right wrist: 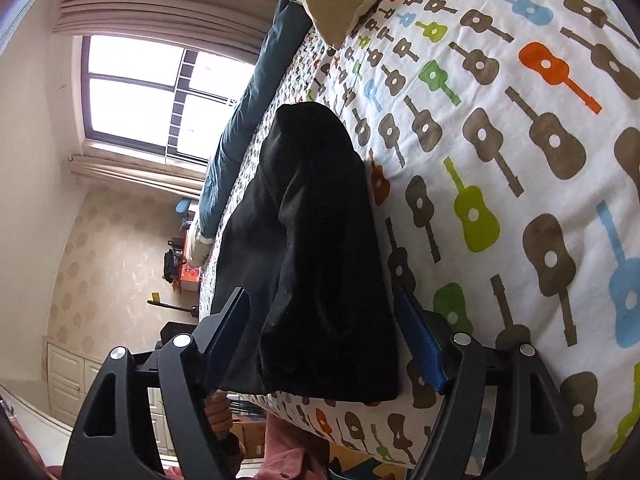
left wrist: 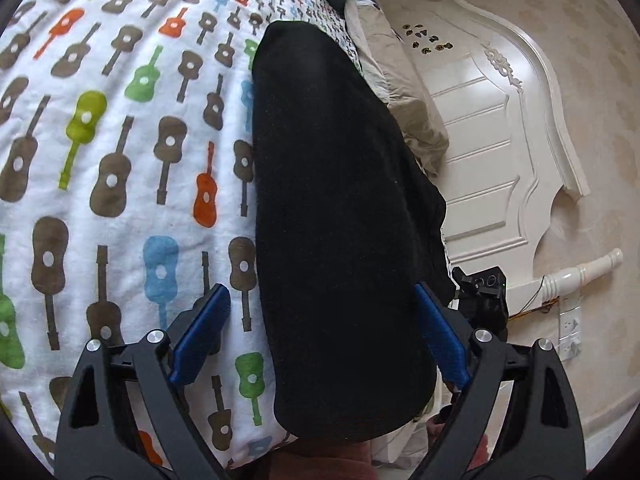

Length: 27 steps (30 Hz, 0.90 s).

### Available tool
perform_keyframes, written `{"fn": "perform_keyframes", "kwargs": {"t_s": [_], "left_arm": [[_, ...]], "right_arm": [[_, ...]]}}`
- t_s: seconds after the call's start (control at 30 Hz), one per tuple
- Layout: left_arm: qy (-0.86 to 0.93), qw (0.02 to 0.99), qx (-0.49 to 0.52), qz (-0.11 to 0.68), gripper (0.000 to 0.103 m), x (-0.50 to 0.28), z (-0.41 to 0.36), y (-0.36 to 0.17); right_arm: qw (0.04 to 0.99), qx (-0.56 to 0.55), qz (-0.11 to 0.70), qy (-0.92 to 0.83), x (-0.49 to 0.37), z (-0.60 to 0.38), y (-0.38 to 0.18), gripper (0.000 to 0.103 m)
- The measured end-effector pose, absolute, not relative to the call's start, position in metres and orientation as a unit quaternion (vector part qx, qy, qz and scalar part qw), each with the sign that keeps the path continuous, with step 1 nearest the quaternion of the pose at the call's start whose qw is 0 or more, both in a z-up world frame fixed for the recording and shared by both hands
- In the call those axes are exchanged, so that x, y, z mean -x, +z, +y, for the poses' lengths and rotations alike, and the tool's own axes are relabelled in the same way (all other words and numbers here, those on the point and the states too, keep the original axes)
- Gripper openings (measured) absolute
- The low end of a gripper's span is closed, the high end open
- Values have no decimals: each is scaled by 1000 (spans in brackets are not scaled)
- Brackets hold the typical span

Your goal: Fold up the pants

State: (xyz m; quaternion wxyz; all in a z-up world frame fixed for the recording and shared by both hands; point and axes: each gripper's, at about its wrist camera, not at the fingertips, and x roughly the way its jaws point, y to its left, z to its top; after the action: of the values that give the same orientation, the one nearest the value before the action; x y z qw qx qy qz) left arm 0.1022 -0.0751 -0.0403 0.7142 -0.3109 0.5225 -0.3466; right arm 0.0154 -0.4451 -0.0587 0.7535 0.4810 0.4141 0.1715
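The black pants [left wrist: 332,216] lie folded in a long strip on the guitar-print bedsheet [left wrist: 120,160], near the bed's edge. My left gripper [left wrist: 320,340] is open, its blue pads [left wrist: 200,332] on either side of the strip's near end, not clamping it. In the right wrist view the pants [right wrist: 316,260] show layered folds on the sheet [right wrist: 500,140]. My right gripper [right wrist: 324,340] is open too, its pads [right wrist: 420,344] on either side of the near end. The other gripper's black body [left wrist: 484,296] shows at the far side of the pants.
A white carved headboard [left wrist: 492,140] and a beige pillow [left wrist: 404,92] stand beside the pants. A dark teal blanket [right wrist: 248,120] lies along the far bed edge, with a window [right wrist: 160,92] and curtains behind. Cardboard boxes [right wrist: 248,436] sit on the floor below.
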Motion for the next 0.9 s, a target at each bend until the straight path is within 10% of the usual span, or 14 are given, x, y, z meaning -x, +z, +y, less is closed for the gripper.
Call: {"fn": "perform_keyframes", "kwargs": {"t_s": [0.23, 0.6, 0.77, 0.9], "left_arm": [[-364, 708, 319, 513, 63, -103, -55, -50], [-358, 726, 287, 513, 78, -106, -81, -39], [-352, 742, 254, 510, 62, -102, -84, -38], [-334, 765, 214, 508, 54, -97, -91, -30]], "right_arm": [[755, -478, 416, 169, -15, -441, -54, 78], [749, -448, 445, 202, -35, -423, -63, 80], [773, -390, 467, 182, -39, -405, -63, 49], [776, -396, 458, 178, -35, -405, -65, 46]]}}
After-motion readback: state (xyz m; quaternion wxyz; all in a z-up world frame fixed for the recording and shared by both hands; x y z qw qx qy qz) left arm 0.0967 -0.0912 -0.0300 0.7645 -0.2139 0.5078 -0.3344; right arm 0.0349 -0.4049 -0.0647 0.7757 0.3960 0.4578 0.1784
